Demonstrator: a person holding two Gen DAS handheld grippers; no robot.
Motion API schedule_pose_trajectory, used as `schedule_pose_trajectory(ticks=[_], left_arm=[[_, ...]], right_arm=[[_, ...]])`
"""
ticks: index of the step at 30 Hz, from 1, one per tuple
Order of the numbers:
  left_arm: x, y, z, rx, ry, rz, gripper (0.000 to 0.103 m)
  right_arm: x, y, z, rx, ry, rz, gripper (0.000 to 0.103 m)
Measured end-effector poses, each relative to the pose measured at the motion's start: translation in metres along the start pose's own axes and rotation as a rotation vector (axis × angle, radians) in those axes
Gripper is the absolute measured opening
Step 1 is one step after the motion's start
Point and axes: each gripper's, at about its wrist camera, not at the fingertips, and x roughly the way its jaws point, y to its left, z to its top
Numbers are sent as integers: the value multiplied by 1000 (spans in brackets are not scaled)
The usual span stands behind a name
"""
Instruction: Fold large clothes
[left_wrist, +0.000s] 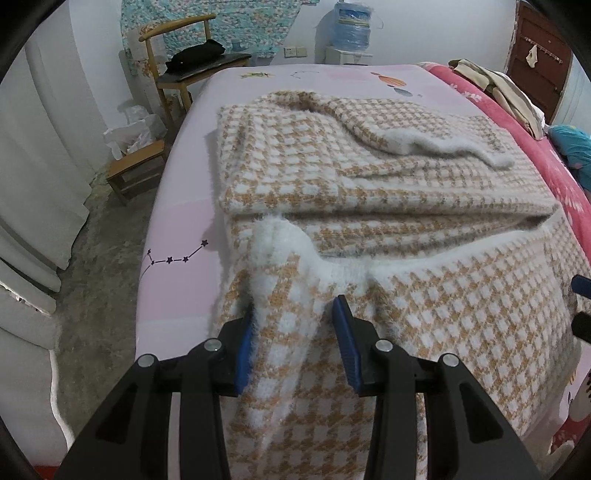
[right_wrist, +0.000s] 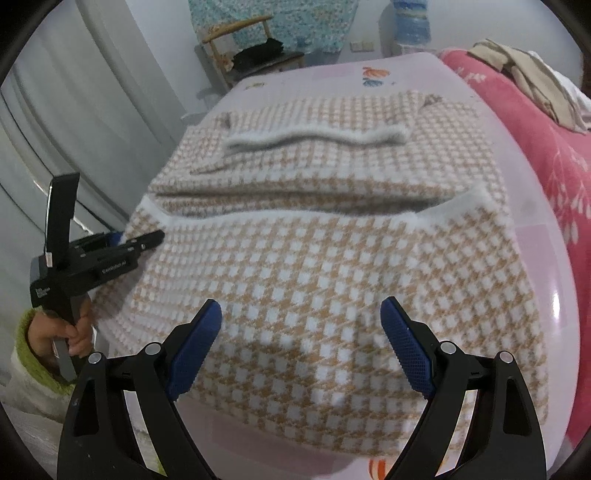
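Observation:
A large fuzzy sweater (left_wrist: 369, 177) in a tan and white check lies partly folded on the bed, its sleeve laid across the top. My left gripper (left_wrist: 293, 306) is shut on a bunched fold at the sweater's near left edge, and the white ribbed hem (left_wrist: 277, 240) rises just beyond its pads. The right wrist view shows that left gripper (right_wrist: 147, 238) at the sweater's (right_wrist: 314, 266) left side, held by a hand in a green cuff. My right gripper (right_wrist: 301, 306) hovers open over the near panel, with nothing pinched. Its tip (left_wrist: 581, 295) shows at the right edge.
The bed has a pink sheet (left_wrist: 177, 236) with star prints. A red floral blanket (right_wrist: 546, 155) with beige clothes (right_wrist: 535, 77) on it runs along the right. Left of the bed are grey curtains (left_wrist: 44, 147), a wooden chair (left_wrist: 184, 70), a low stool (left_wrist: 136, 170) and bare floor.

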Motion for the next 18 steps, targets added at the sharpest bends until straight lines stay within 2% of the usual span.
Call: schedule_pose_trajectory(ticks=[9, 18], left_arm=[[1, 0, 1, 1, 0, 1, 38], [1, 0, 0, 0, 0, 2, 38]], right_arm=[[-12, -16, 4, 48, -30, 6, 84], [-11, -14, 3, 43, -31, 9, 84]])
